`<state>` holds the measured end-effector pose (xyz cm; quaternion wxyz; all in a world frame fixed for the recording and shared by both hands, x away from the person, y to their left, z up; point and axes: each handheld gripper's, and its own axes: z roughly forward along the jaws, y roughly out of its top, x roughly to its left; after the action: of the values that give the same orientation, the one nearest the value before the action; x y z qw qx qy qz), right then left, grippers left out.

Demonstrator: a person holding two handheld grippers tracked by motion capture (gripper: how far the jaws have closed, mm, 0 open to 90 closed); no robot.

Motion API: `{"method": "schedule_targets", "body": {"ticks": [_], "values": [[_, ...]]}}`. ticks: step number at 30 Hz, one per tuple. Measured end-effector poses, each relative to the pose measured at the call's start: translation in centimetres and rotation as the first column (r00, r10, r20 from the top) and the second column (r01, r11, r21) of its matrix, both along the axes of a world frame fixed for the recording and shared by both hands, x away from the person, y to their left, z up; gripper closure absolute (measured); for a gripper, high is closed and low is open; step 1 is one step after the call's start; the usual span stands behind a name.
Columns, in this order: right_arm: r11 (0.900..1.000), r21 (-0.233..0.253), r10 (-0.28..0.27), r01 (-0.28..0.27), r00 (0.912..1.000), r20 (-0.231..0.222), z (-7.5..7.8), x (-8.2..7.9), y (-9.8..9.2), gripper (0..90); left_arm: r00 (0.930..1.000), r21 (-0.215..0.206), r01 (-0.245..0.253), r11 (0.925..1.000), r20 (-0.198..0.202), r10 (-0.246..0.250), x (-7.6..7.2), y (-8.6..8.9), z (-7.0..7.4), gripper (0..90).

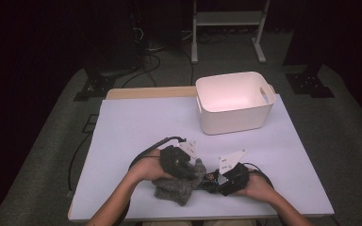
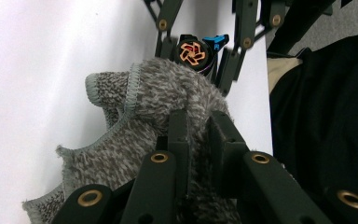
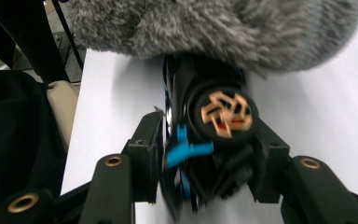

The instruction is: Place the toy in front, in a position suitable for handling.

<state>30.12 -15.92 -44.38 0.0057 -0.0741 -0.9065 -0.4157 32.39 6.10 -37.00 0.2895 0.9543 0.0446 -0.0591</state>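
Dark floor and cables are surrounding a white surface [image 1: 136,127], where a cream plastic bin with cut-out handles [image 1: 233,101] is standing at the far right, well apart from the work. Near the front edge, the left gripper [image 2: 198,128] is pinching a fuzzy grey knitted cloth [image 2: 163,93], its jaws closing on a raised fold, probably to lift it. The right gripper [image 3: 205,154] is clamping a small black gadget with an orange pinwheel emblem and blue clip [image 3: 223,114] just beside the cloth, seemingly holding it steady so the cloth can be wrapped around it.
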Motion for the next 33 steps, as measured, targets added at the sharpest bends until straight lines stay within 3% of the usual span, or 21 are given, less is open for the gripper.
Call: {"method": "schedule_targets", "body": {"ticks": [4,8,14,20,23,30,33], "values": [[1.0,-0.017,0.023,-0.023,0.9997,0.003,-0.1,0.3,1.2,54.9,1.0,-0.007,-0.005,1.0,-0.001,0.005,0.1,0.2,0.1,80.3],[0.999,-0.017,0.042,-0.042,0.9991,-0.01,-0.1,0.8,1.3,56.2,0.9997,-0.02,-0.021,0.9996,-0.008,0.021,0.4,0.7,0.3,80.3],[0.997,-0.023,0.073,-0.073,0.9971,0.021,0.0,1.5,1.2,56.3,0.9991,-0.02,-0.043,0.9989,0.003,0.043,1.0,1.2,0.9,80.3],[0.998,-0.031,0.06,-0.059,0.9973,0.043,0.2,3.1,1.0,56.3,0.9967,-0.017,-0.08,0.9967,0.013,0.08,2.1,1.7,1.5,80.3],[0.998,-0.022,0.053,-0.053,0.9983,0.022,0.0,3.8,0.8,56.3,0.9959,-0.013,-0.09,0.9959,0.008,0.09,2.7,1.7,1.3,80.3],[0.999,-0.028,0.034,-0.034,0.9991,0.024,0.0,3.6,0.9,55.2,0.9945,-0.013,-0.102,0.9947,-0.025,0.102,3.2,1.3,0.2,80.3],[1.0,-0.024,0.021,-0.021,0.9998,0.003,0.0,3.5,0.8,53.6,0.9949,-0.008,-0.097,0.9953,-0.03,0.096,3.1,1.4,0.1,80.3]]}}
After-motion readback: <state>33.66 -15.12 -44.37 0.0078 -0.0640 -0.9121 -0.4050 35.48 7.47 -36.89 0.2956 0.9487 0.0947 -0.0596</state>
